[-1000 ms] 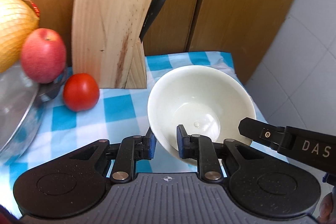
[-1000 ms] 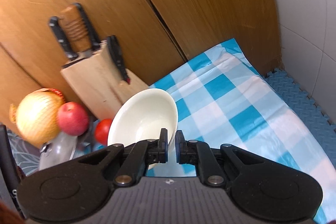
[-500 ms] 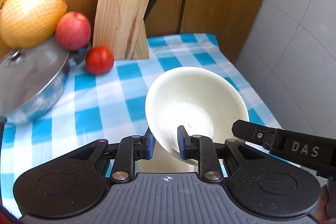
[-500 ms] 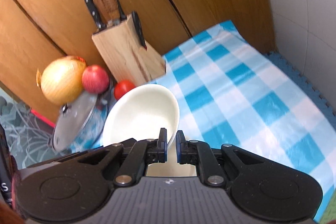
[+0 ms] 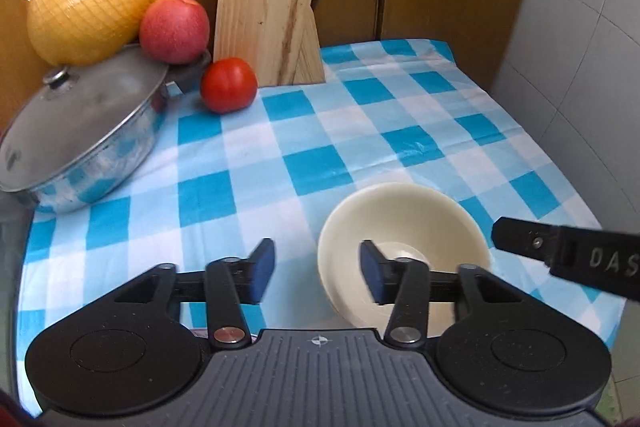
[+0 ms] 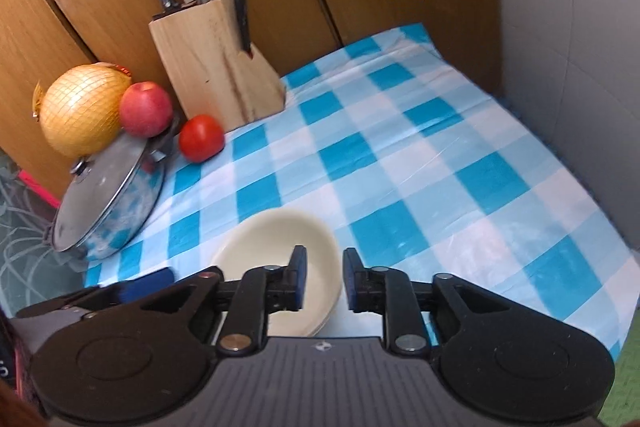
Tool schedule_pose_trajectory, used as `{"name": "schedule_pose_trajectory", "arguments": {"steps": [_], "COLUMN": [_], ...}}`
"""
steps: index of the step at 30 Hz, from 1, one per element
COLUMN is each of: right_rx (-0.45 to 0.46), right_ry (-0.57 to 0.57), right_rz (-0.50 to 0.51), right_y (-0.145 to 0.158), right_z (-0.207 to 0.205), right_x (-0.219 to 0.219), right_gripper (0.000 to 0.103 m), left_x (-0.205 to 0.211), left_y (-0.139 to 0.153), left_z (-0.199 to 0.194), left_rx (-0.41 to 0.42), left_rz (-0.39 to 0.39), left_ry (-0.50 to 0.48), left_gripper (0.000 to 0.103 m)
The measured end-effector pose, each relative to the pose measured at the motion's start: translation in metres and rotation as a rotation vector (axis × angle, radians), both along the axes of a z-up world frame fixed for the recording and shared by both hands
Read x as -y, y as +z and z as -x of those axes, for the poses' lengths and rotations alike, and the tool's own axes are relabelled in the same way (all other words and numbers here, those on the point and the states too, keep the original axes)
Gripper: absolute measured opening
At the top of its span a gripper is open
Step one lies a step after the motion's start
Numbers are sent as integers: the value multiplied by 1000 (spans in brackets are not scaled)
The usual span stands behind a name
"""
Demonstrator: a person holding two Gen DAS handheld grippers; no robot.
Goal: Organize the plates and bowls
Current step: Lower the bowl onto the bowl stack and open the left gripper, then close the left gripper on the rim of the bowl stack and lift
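A cream bowl [image 5: 404, 223] sits on the blue checked tablecloth [image 5: 304, 147] near its front edge. It also shows in the right wrist view [image 6: 276, 243], where a second rim shows under it, like a stack. My left gripper [image 5: 316, 273] is open; its right finger stands over the bowl's near rim, the left finger outside it. My right gripper [image 6: 324, 279] is open and empty, astride the bowl's right rim. The right gripper's finger [image 5: 560, 251] reaches in from the right in the left wrist view.
A lidded steel pot [image 5: 84, 131] stands at the left, with a netted pomelo [image 5: 88, 3] and a red apple [image 5: 174, 27] behind it. A tomato [image 5: 228, 85] lies beside a wooden knife block [image 5: 272, 11]. Wooden cabinet doors at the back, tiled wall on the right.
Both grippers were shut on the bowl's rim and carried it toward the front. Now the bowl rests on the cloth and both grippers have opened and let go.
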State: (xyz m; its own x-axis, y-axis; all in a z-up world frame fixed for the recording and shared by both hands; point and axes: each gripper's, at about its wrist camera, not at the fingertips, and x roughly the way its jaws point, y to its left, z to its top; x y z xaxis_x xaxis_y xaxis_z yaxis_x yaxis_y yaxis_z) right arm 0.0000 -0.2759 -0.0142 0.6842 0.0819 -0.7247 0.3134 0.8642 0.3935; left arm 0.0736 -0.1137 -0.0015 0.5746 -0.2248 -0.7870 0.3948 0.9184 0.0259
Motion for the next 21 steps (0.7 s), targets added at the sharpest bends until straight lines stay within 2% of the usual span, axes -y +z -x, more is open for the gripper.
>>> {"name": "schedule_pose_trajectory", "arguments": {"steps": [2, 4, 12, 15, 21], "right_rx": [-7, -22, -55, -68, -99], "right_ry": [1, 10, 29, 25, 23], "right_rz": [-57, -96, -56, -49, -42], "right_y": [-6, -12, -22, -26, -35], "right_z": [-3, -7, -14, -15, -20], "right_x": [5, 6, 0, 2, 4], "right_gripper": [32, 32, 32, 32, 32], "left_x": [-1, -2, 1, 5, 6], "left_y": [-2, -4, -11, -16, -28], "left_z": [-2, -4, -10, -12, -19], "left_rx": [-12, -27, -42, -42, -86], "left_rz": [14, 31, 46, 30, 27], "left_ry": [-13, -17, -34, -42, -38], "left_gripper": [67, 67, 70, 73, 70]}}
